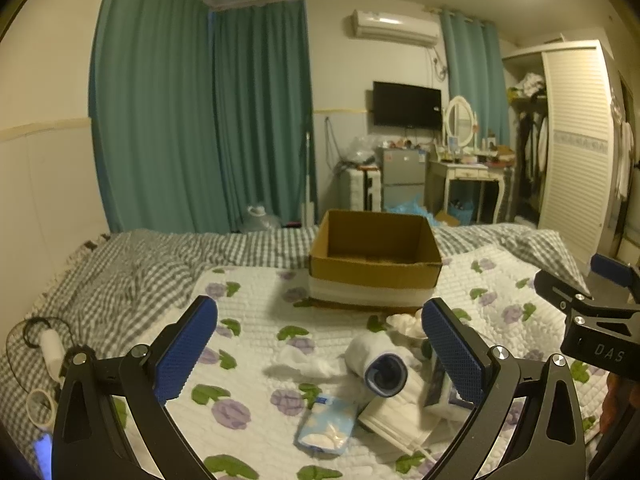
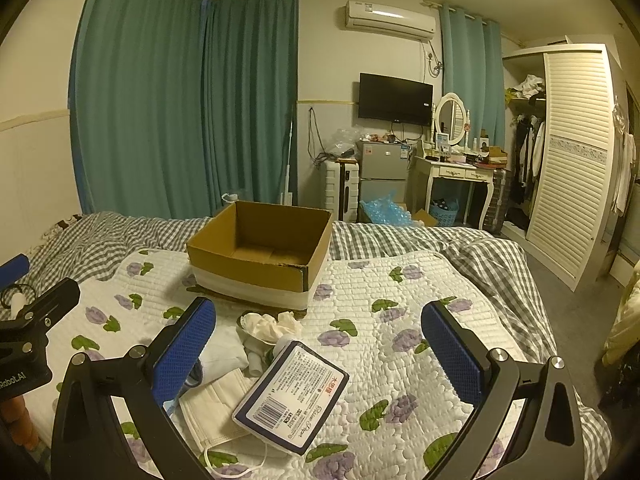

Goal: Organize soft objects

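1. My left gripper (image 1: pixel 320 344) hangs over the floral quilt (image 1: pixel 256 320) with its blue pads spread wide, nothing between them.
2. My right gripper (image 2: pixel 318 346) is just as wide and carries nothing; it hovers beside the left one, above the same quilt.
3. The soft things lie in a loose heap at the quilt's near middle: a rolled white-and-blue sock (image 1: pixel 378 364), a crumpled white tissue (image 1: pixel 308 362), a small blue-and-white packet (image 1: pixel 326 428) nearest my edge, and a pale face mask (image 2: pixel 216 404).
4. A tissue pack (image 2: pixel 290 396) with a barcode label leans on the mask, partly overlapping it.
5. A bundle of white gloves (image 2: pixel 266 326) sits just in front of the cardboard box (image 2: pixel 260 256), touching or nearly touching its base; I cannot tell which.
6. The box stands open and upright toward the far edge of the quilt, where the checked bedding (image 2: pixel 420 240) begins.
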Demonstrator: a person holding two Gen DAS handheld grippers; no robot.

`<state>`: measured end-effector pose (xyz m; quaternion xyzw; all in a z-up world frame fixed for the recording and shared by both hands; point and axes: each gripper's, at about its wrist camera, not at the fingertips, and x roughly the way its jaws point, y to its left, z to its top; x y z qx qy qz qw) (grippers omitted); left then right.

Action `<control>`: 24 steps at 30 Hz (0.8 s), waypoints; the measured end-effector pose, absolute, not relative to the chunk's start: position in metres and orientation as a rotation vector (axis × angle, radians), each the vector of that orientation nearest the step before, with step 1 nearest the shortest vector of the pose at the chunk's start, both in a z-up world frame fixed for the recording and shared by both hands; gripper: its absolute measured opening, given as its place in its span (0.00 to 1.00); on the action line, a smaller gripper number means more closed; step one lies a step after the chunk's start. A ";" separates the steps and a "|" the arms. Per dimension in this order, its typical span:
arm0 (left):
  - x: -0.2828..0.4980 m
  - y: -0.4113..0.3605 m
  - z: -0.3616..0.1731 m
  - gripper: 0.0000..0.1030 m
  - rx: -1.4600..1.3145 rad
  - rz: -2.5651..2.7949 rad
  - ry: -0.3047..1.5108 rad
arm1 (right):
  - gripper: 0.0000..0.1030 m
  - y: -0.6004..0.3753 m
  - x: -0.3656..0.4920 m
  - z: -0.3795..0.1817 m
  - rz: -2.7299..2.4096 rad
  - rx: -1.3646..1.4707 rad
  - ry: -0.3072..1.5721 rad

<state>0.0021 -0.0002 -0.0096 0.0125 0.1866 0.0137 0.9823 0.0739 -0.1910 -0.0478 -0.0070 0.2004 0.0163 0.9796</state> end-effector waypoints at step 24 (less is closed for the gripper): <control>0.002 -0.001 -0.012 1.00 0.030 0.025 0.379 | 1.00 -0.191 0.073 -0.051 0.037 -0.018 0.413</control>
